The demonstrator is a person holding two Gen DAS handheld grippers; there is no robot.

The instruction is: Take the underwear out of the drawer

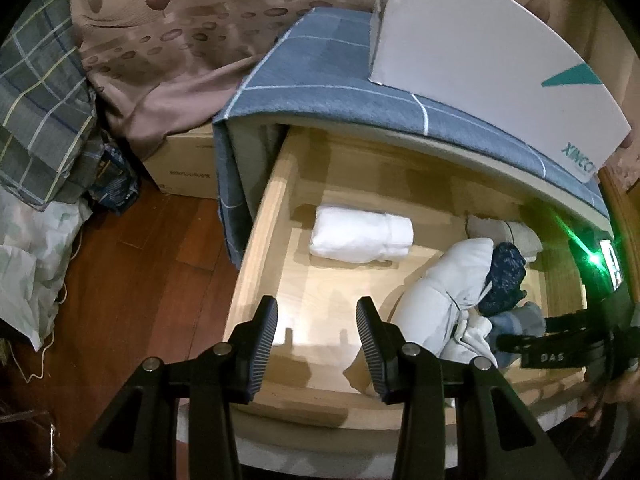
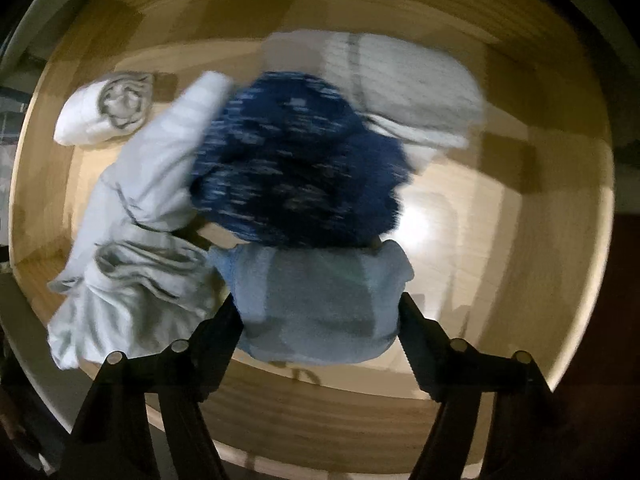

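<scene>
The wooden drawer [image 1: 276, 184] is pulled open. In it lie a rolled white garment [image 1: 360, 234], a pale grey bundle [image 1: 444, 300], a dark blue patterned piece [image 1: 502, 278] and a light blue folded piece [image 1: 520, 320]. My left gripper [image 1: 316, 340] is open and empty above the drawer's front left. In the right wrist view, my right gripper [image 2: 320, 320] has its jaws wide, one on each side of the light blue piece [image 2: 320, 300]; the dark blue piece [image 2: 300, 164] lies just beyond it. The right wrist view is blurred.
A blue checked cloth [image 1: 320, 80] covers the cabinet top, with a white box [image 1: 480, 48] on it. A cardboard box [image 1: 184, 164], bedding [image 1: 40, 100] and a plastic bag [image 1: 32, 260] lie on the wood floor [image 1: 140, 280] at left.
</scene>
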